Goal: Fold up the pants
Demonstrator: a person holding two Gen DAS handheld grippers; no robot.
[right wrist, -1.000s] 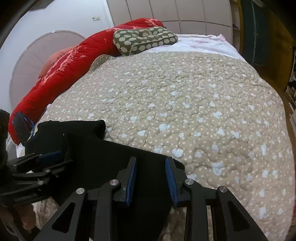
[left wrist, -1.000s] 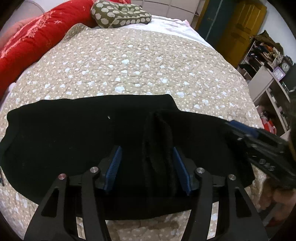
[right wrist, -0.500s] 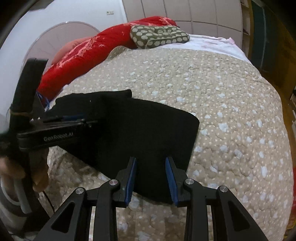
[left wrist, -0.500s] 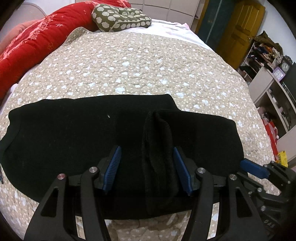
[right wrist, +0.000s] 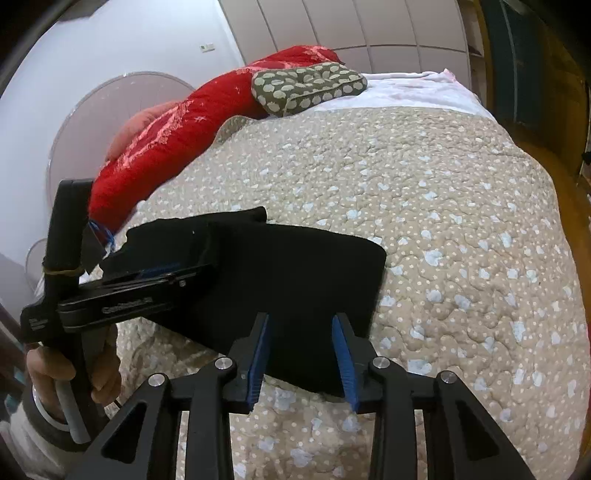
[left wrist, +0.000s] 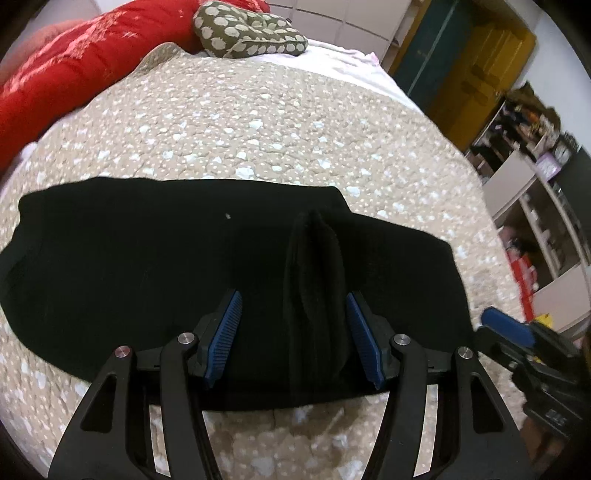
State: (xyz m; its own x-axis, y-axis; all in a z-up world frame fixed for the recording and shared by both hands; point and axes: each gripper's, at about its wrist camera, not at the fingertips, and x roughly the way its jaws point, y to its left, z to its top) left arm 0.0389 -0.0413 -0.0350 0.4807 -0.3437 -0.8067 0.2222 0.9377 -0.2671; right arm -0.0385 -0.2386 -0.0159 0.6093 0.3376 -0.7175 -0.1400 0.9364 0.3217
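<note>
Black pants (left wrist: 155, 251) lie folded in a long flat band across the beige quilted bed, with a raised crease (left wrist: 314, 280) near their right part. My left gripper (left wrist: 293, 332) is open, its blue pads straddling the crease above the pants' near edge, holding nothing. My right gripper (right wrist: 301, 354) is open and empty, above the near right corner of the pants (right wrist: 295, 273). The right gripper's tip shows at the right edge of the left wrist view (left wrist: 506, 325); the left gripper's body shows at the left of the right wrist view (right wrist: 122, 299).
A red duvet (left wrist: 62, 74) and a green dotted cushion (left wrist: 251, 33) lie at the bed's far end. Shelves and a yellow door (left wrist: 480, 74) stand to the right of the bed. The beige quilt (right wrist: 443, 221) spreads beyond the pants.
The right gripper has pulled back off the pants toward the near edge. The pants' right end now lies flat. The left gripper has hardly moved.
</note>
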